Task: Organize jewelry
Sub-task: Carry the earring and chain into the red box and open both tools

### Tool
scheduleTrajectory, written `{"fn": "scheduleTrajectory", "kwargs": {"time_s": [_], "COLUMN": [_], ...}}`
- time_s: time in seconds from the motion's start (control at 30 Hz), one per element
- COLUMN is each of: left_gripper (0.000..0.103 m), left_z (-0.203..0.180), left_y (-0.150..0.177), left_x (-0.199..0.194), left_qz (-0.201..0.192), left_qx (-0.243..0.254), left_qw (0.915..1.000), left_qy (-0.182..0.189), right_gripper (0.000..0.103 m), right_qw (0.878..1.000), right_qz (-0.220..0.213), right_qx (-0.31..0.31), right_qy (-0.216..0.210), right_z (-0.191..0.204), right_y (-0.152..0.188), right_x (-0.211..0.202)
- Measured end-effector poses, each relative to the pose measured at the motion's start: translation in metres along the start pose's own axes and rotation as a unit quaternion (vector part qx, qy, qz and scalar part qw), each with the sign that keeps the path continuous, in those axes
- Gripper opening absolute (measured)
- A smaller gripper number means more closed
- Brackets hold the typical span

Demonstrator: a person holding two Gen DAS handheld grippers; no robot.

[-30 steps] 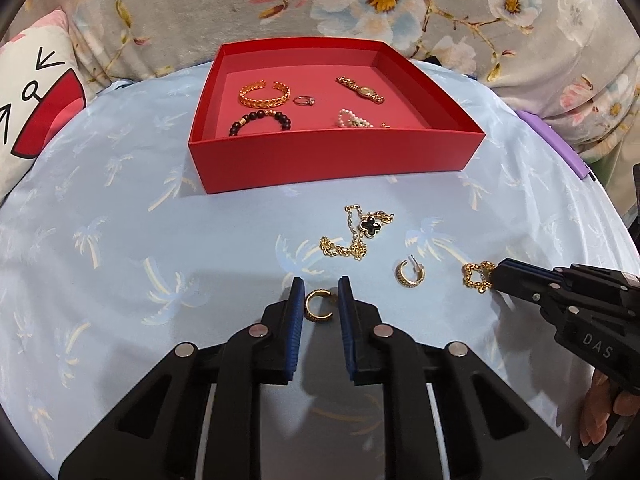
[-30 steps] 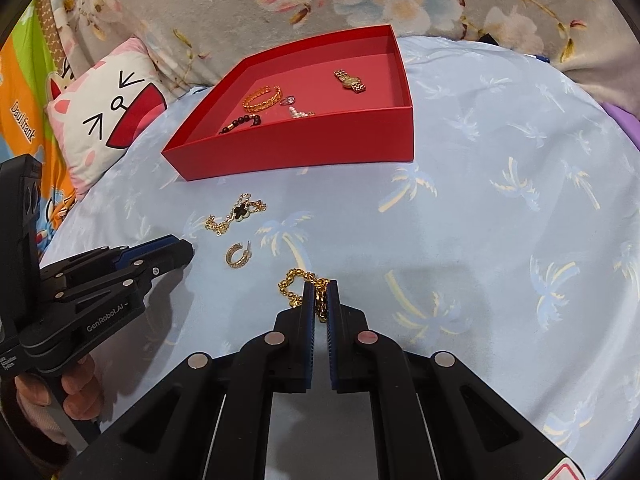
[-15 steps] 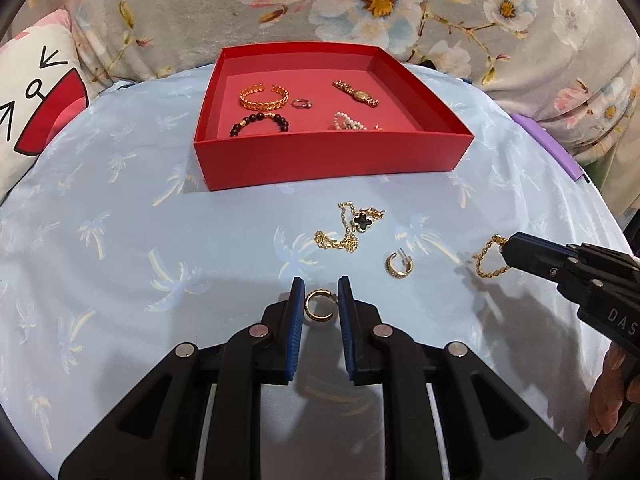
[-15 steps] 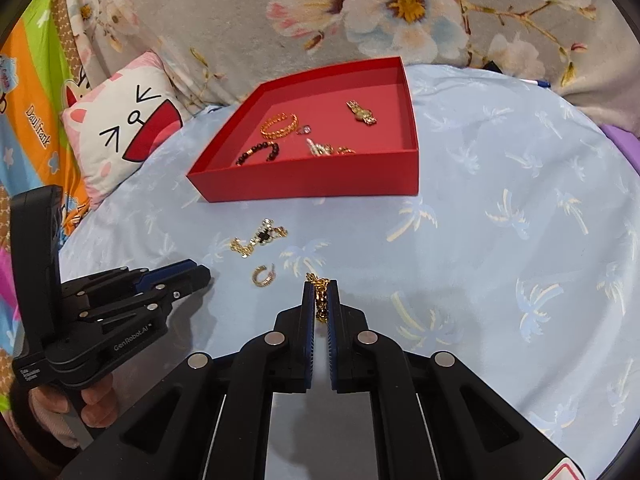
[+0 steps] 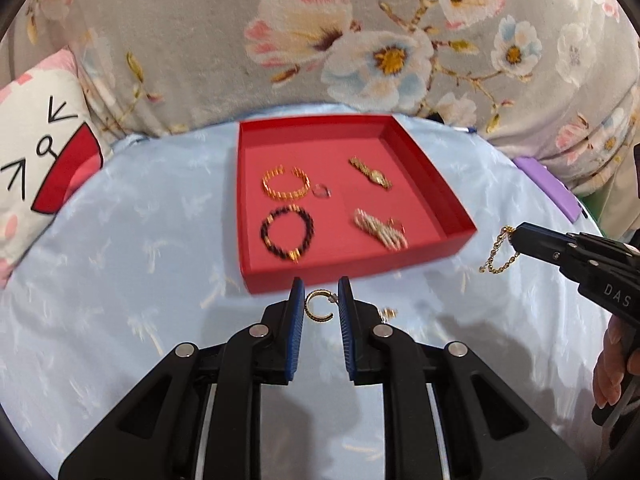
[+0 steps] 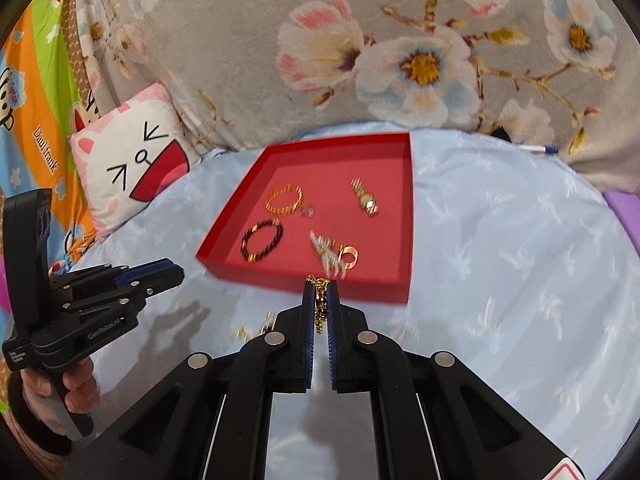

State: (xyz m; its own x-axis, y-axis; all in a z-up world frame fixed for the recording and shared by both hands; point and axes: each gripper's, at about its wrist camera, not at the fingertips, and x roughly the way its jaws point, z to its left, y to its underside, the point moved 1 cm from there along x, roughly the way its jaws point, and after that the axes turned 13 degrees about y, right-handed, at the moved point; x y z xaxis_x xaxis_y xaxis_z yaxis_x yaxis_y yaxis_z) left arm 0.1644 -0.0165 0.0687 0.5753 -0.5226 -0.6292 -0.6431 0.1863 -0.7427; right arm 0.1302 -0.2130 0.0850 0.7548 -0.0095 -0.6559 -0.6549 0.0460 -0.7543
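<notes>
The left gripper (image 5: 319, 306) carries a small gold open-hoop earring (image 5: 319, 306) pinched between its blue-padded fingers, which are narrowed onto the hoop's two sides; the whole assembly hangs above the pale blue palm-print cloth (image 5: 140, 264), just short of the near wall of the shallow red cardboard tray (image 5: 344, 272) at its 12 o'clock. At the left gripper's 3 o'clock, a scrap of gold jewelry (image 5: 387, 313) on the cloth peeks past its right finger, too blurred to identify.

The right gripper (image 6: 319, 304) has its fingers nearly together, clamped on a gold link chain (image 6: 319, 304) whose loops bunch between the pads and poke out at the tips. In the left wrist view this chain (image 5: 498, 250) dangles from the right gripper's tip (image 5: 516, 234) off the tray's right near corner, clear of the cloth.

Inside the tray, seen from the left wrist: a gold cuff bangle (image 5: 286, 187) at 11 o'clock, a small silver ring (image 5: 321, 191) just beside it, a gold wristwatch (image 5: 371, 173) at 1 o'clock, a dark beaded bracelet (image 5: 286, 232) at 7 o'clock, and a pearl strand (image 5: 379, 232) at 5 o'clock with a rose-gold ring (image 6: 347, 257) touching it.

Beyond the tray lies grey floral fabric (image 5: 360, 40); a white cartoon-face cushion (image 5: 36, 160) sits at 9 o'clock.
</notes>
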Motion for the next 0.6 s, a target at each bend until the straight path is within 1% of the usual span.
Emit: {"fn": "scheduleTrajectory", "kwargs": {"time_s": [0.07,0.13,0.23,0.3,0.4,0.5,0.6], "left_gripper": [0.016,0.016,0.016,0.016,0.016,0.016,0.016], "left_z": [0.002,0.006,0.011,0.014,0.019,0.025,0.026], "left_y": [-0.018,-0.037,-0.064,-0.08,-0.098,-0.113,-0.124], "left_x": [0.003,0.01,0.024,0.034,0.053,0.074,0.096], "left_qz": [-0.005,-0.009,-0.012,-0.017,-0.018,-0.008,0.002], "left_qx": [0.007,0.006,0.004,0.004,-0.001,-0.008,-0.001], "left_qw": [1.0,0.9999,0.9999,0.9998,0.9996,0.9997,0.9996], "left_qy": [0.003,-0.001,-0.001,-0.011,-0.02,-0.02,-0.027], "right_gripper": [0.005,0.005,0.005,0.005,0.005,0.005,0.005], "right_qw": [1.0,1.0,1.0,1.0,1.0,0.999,0.999], "right_qz": [-0.007,-0.006,-0.009,-0.007,0.001,0.008,0.017], "right_qx": [-0.002,0.003,0.0,0.0,0.005,0.007,0.01], "right_qy": [0.004,0.001,0.009,0.018,0.03,0.038,0.038], "right_z": [-0.002,-0.004,-0.005,-0.006,-0.01,-0.014,-0.017], "right_y": [-0.017,-0.035,-0.058,-0.071,-0.086,-0.097,-0.107], "right_x": [0.005,0.014,0.027,0.039,0.06,0.08,0.1]}}
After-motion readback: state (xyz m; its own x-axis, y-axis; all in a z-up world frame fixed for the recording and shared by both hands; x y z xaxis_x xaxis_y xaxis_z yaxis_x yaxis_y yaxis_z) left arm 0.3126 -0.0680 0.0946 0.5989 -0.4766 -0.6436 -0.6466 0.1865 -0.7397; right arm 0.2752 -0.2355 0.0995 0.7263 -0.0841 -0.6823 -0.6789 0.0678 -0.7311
